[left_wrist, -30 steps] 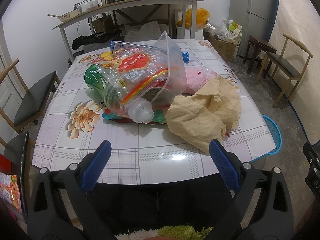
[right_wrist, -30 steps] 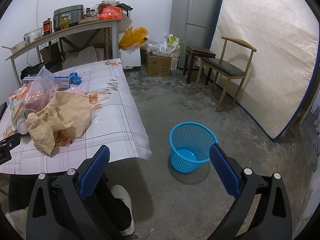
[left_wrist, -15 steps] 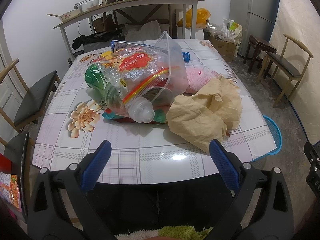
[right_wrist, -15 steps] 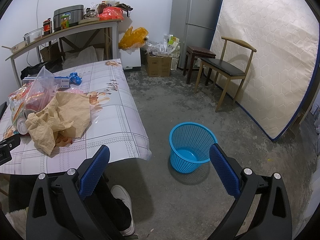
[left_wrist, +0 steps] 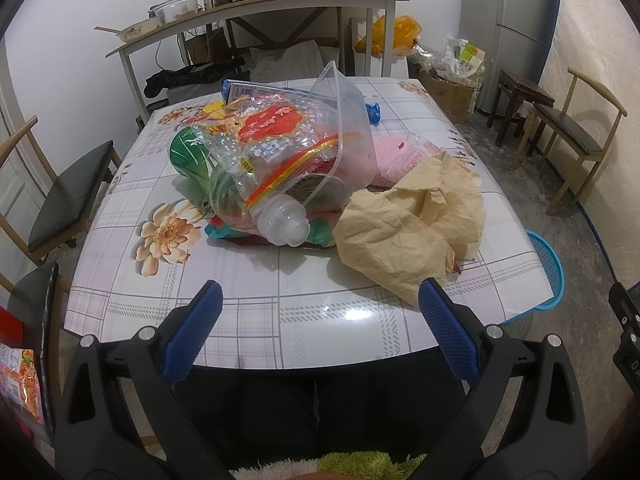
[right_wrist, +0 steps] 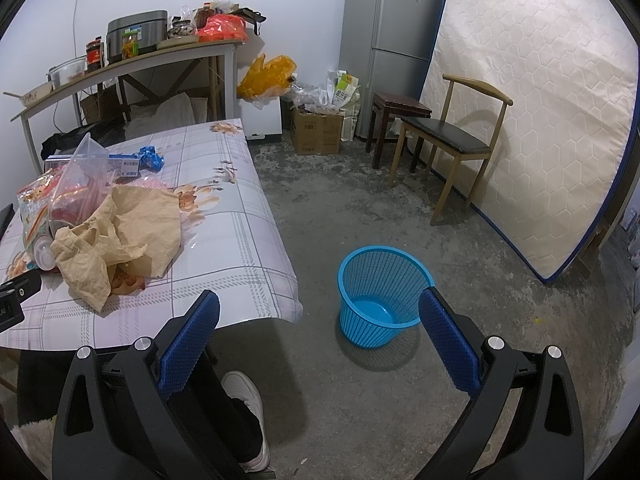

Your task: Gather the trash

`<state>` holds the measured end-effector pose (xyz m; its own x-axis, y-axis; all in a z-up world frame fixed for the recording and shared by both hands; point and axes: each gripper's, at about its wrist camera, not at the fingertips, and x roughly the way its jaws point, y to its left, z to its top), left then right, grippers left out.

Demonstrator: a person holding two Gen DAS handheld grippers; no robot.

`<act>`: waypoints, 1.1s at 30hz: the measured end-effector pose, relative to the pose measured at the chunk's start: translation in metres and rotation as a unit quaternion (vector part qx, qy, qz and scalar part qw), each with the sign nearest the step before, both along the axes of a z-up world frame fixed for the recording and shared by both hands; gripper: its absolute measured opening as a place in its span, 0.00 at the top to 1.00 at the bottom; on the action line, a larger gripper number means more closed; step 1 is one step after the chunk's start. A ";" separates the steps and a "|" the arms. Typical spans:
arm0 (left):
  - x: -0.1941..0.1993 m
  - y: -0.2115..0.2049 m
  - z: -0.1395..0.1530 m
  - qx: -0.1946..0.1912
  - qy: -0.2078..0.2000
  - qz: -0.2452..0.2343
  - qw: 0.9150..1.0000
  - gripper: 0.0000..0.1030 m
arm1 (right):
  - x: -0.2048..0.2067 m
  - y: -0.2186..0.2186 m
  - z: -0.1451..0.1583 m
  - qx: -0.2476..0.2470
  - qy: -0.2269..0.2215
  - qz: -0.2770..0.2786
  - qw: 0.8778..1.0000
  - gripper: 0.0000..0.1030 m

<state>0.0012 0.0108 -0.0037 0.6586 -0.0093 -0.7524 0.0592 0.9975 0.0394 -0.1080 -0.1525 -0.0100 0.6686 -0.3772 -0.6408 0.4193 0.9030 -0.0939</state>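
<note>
A pile of trash lies on the floral table (left_wrist: 240, 312): crumpled brown paper (left_wrist: 412, 224) at the near right, a clear plastic bag with red print (left_wrist: 280, 144) over a clear bottle (left_wrist: 284, 224) and a green item (left_wrist: 188, 152), a pink bag (left_wrist: 396, 156) behind. The brown paper also shows in the right wrist view (right_wrist: 120, 236). A blue mesh basket (right_wrist: 380, 292) stands on the floor right of the table. My left gripper (left_wrist: 320, 328) is open and empty at the table's near edge. My right gripper (right_wrist: 320, 336) is open and empty, over the floor beside the basket.
A blue-and-white box (right_wrist: 124, 164) and a blue wrapper (right_wrist: 150, 158) lie at the table's far end. Chairs (left_wrist: 68, 200) (right_wrist: 452, 140) stand at both sides. A shelf table (right_wrist: 132, 64), fridge (right_wrist: 392, 40), mattress (right_wrist: 532, 100), stool and boxes line the back.
</note>
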 end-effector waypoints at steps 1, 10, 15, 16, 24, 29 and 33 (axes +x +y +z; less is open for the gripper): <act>0.000 0.002 -0.001 0.000 0.000 0.000 1.000 0.08 | 0.000 0.000 0.000 0.000 0.000 0.000 1.000 0.06; 0.003 0.003 -0.001 0.001 -0.001 0.000 1.000 0.08 | -0.002 0.005 -0.003 0.002 -0.002 0.000 1.000 0.06; 0.008 0.011 -0.002 0.001 -0.003 -0.002 1.000 0.08 | 0.002 0.004 0.006 0.009 -0.003 0.003 1.000 0.06; 0.009 0.012 -0.003 0.001 -0.002 -0.002 1.000 0.08 | 0.003 0.004 0.007 0.012 -0.005 0.005 1.000 0.06; 0.022 0.048 -0.018 -0.005 0.022 0.024 0.999 0.08 | 0.033 0.023 0.008 0.062 -0.010 0.080 0.995 0.06; 0.027 0.071 -0.023 -0.037 0.003 0.018 0.999 0.08 | 0.074 0.057 0.004 0.103 -0.008 0.181 0.978 0.06; 0.033 0.077 -0.033 -0.061 0.007 -0.012 0.998 0.08 | 0.112 0.089 0.000 0.082 -0.009 0.260 0.962 0.06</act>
